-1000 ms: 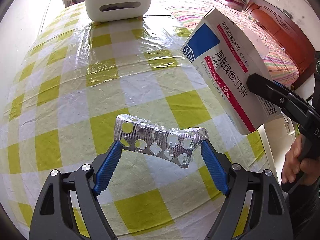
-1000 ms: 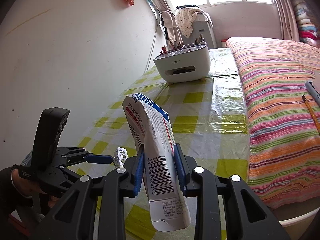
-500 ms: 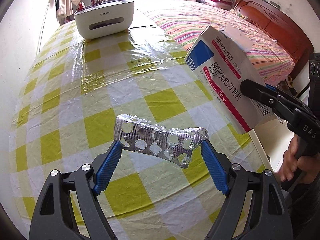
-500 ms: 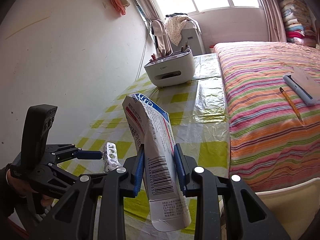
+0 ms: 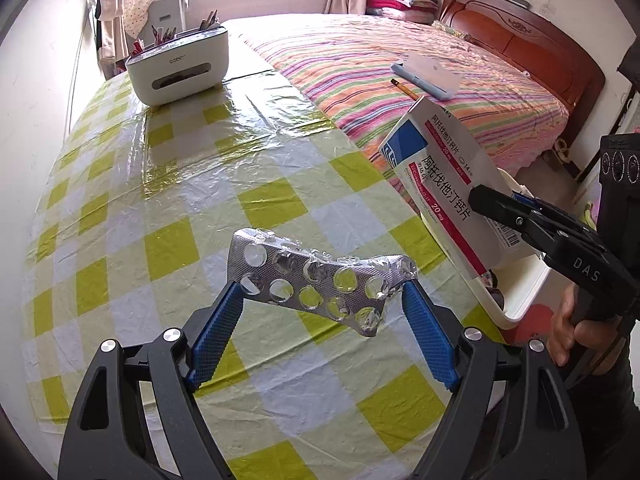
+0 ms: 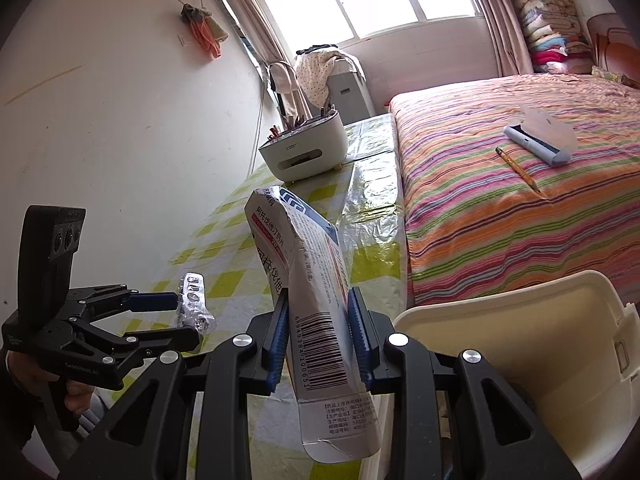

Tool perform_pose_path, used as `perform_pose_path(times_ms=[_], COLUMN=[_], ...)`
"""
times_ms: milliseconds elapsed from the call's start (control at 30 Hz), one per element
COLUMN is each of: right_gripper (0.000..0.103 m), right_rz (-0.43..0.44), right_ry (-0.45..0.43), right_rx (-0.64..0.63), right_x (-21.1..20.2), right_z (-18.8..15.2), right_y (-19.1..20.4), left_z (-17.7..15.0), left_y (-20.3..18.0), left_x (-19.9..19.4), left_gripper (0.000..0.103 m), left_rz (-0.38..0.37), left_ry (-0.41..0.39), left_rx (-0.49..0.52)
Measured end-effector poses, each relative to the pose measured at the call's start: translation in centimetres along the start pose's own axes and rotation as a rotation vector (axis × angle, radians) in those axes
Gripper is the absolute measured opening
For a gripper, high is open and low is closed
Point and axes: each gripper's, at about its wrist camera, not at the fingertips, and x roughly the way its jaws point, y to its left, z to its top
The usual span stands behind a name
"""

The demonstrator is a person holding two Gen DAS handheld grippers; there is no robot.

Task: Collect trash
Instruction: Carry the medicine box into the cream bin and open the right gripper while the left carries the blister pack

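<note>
A crumpled silver blister pack (image 5: 320,280), its pockets empty, hangs in the air over the yellow-checked tablecloth (image 5: 180,200). My left gripper (image 5: 322,290) is shut on its two ends. A flattened white, blue and red medicine box (image 5: 440,184) is pinched upright in my right gripper (image 6: 318,308), above the table's right edge. In the right wrist view the box (image 6: 304,248) fills the centre, and the left gripper (image 6: 188,318) with the blister pack (image 6: 194,300) is low on the left. A cream plastic bin (image 6: 520,320) stands just right of the box, below table height.
A white desk organizer (image 5: 180,68) with pens stands at the table's far end. A striped bed (image 5: 400,60) runs along the table's right side, with a pencil (image 6: 518,170) and a blue-and-white case (image 6: 538,140) on it. The bin (image 5: 524,292) sits between table and bed.
Both grippers have drawn back toward the table's near right corner with their loads. The cream bin has come into view beside the right gripper. Neither grip has changed.
</note>
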Motion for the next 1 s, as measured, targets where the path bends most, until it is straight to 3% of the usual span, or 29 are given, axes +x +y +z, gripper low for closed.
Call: perform_pose_path(times_ms=[400,567,700,1000], right_gripper=[0.028,0.028,0.028,0.028], right_rz=[-0.072,-0.141,-0.205,-0.241], right_ry=[-0.106,-0.155,-0.190,-0.232], right_rx=[0.085,0.096,0.093,0.164], right_x=[-4.4,-5.9,-6.8,-9.1], right_z=[-2.0,-2.7,-2.8,-3.1], right_y=[-1.8,-2.1,-2.4,-5.1], left_z=[-2.9,-4.3,-4.4,-4.5], left_y=[-4.0,-6.3,-8.3,-12.2], left_x=[-1.2,-0.4,0.1,-0.7], left_gripper=[0.080,0.080,0.080,0.080], left_rz=[-0.073,-0.091,-0.112,-0.132], left_ry=[-0.017,-0.004,-0.009,-0.046], left_rx=[0.011,0.028,0.034,0.069])
